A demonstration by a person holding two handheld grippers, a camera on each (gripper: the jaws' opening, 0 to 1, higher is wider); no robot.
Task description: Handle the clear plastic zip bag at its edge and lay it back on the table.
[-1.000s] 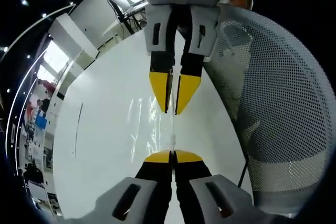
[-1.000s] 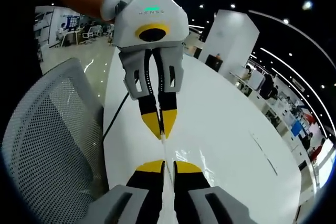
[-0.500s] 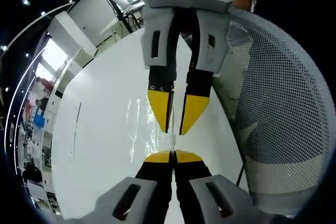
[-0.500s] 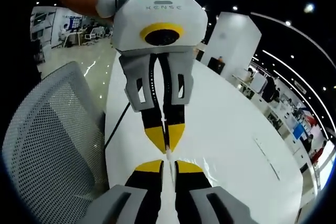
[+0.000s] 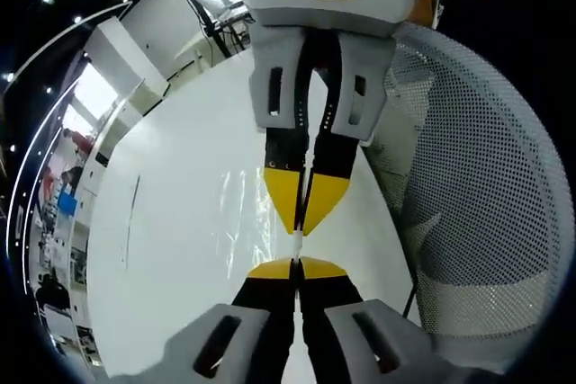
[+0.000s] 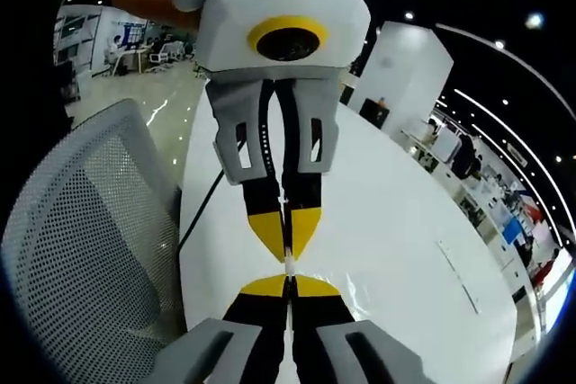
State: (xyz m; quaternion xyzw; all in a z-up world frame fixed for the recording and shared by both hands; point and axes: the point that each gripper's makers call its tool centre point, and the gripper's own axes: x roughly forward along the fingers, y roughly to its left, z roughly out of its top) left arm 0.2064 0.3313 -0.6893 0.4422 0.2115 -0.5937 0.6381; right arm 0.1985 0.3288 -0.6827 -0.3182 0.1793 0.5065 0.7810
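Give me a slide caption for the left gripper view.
Two closed grippers, left and right, pinch a clear zip bag's edge above a white table.

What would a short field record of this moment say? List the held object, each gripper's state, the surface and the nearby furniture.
held object: clear zip bag, pinched at its edge
left gripper: shut on the bag's edge
right gripper: shut on the same edge, tip to tip with the left
bag position: edge lifted between the tips, sheet hanging toward the table
surface: white table
nearby furniture: grey mesh chair beside the table
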